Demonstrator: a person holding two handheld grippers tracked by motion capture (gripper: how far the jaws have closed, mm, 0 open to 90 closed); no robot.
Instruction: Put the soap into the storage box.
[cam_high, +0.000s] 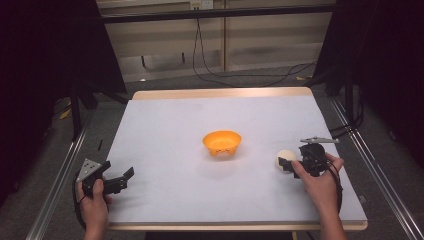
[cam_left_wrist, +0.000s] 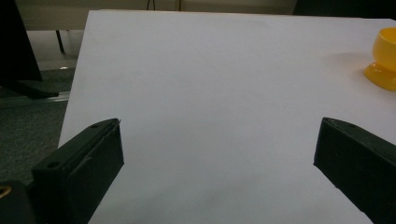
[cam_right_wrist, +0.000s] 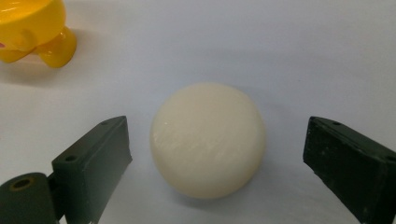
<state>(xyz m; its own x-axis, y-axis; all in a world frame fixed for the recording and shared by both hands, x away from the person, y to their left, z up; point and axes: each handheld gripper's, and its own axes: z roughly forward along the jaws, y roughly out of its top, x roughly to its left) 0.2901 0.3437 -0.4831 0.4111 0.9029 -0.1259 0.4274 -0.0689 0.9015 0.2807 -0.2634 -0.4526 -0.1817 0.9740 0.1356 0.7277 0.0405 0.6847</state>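
cream round piece (cam_right_wrist: 208, 140) sits untouched between my right gripper's (cam_right_wrist: 217, 154) spread jaws; my left gripper (cam_left_wrist: 219, 154) gapes empty.

Left claw (cam_left_wrist: 218, 154) jaws wide apart over bare white table (cam_left_wrist: 210, 84); yellow bowl (cam_left_wrist: 383, 58) at far right edge.

A lab-like recording booth: black curtains (cam_high: 45, 75) flank a white-covered desk (cam_high: 200, 190), metal rails (cam_high: 60, 175) line the grey carpet, loose cables (cam_high: 240, 75) trail behind.

high view overhead – both tongs views share bowl (cam_high: 222, 142).
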